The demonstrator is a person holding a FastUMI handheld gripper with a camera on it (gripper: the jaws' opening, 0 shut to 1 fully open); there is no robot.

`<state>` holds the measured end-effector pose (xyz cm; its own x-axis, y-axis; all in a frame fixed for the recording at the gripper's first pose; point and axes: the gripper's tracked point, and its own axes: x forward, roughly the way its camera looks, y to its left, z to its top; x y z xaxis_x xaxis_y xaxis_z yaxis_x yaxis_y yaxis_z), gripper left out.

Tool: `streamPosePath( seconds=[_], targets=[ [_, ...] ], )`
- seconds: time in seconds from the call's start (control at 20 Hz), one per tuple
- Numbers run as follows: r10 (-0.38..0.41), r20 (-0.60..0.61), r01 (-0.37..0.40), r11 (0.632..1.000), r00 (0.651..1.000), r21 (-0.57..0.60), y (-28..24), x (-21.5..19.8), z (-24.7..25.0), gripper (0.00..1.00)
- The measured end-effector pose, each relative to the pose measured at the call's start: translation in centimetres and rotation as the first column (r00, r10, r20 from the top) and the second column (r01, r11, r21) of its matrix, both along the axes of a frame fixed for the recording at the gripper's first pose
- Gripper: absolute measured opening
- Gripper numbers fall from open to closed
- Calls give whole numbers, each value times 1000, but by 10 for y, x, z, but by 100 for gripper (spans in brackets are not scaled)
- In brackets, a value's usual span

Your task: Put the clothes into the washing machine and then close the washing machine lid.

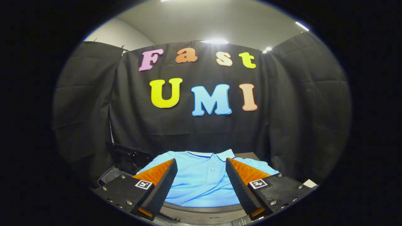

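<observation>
A light blue polo shirt [201,180] lies spread flat, collar and buttons facing up, just ahead of and below my fingers. My gripper [201,164] stands open above it, one finger over each side of the shirt's chest, nothing between them. Beneath the near edge of the shirt runs a curved grey rim [204,209], seemingly the washing machine's top opening. Beyond the left finger a dark raised panel [127,157] stands up, perhaps the machine's lid; I cannot tell for sure.
Black cloth walls close the booth behind and on both sides, close beyond the shirt. A small white object [310,183] sits past the right finger.
</observation>
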<state>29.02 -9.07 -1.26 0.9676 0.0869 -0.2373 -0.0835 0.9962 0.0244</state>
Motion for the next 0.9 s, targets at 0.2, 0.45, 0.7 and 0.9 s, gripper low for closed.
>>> streamPosePath(
  seconds=[0.2,0.45,0.7,0.9],
  targets=[
    [6,-80,-6,1000,997,3,-3,25,-21,96],
    [18,-152,-19,1000,988,-5,-3,49,-41,96],
    [13,-251,-18,1000,968,-17,-5,72,-67,96],
    [29,-340,-37,999,940,-16,-5,85,-89,96]
  ],
)
